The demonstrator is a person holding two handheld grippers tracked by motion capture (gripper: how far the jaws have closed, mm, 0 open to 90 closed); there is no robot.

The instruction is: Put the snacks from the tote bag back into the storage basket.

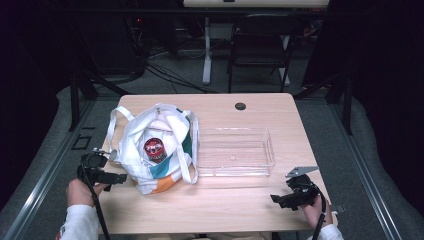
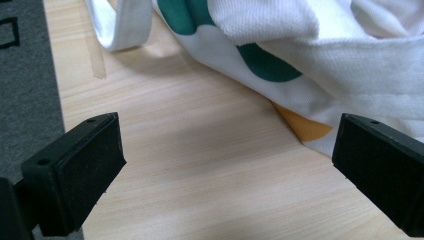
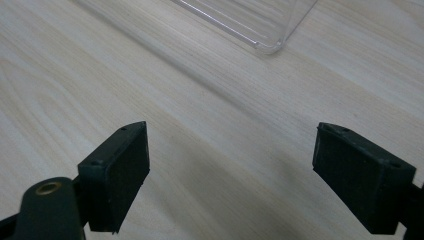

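Note:
A white cloth bag [image 1: 155, 150] with green and orange patches lies open on the left half of the wooden table [image 1: 225, 205]. A red-topped can [image 1: 155, 148] sits inside its mouth. To the bag's right stands a clear plastic tray [image 1: 235, 151], nothing in it. My left gripper [image 1: 119, 178] rests low at the bag's front left corner, jaws wide apart; in the left gripper view the bag's cloth [image 2: 310, 60] lies just ahead of it. My right gripper [image 1: 278, 198] hovers open near the table's front right, short of the tray's corner [image 3: 265, 42].
The bag's white straps [image 1: 112, 127] trail over the table's left side. A round black cable port [image 1: 240, 106] sits at the far edge. A folding chair [image 1: 260, 45] and a desk leg [image 1: 206, 50] stand beyond the table. Grey floor mats flank both sides.

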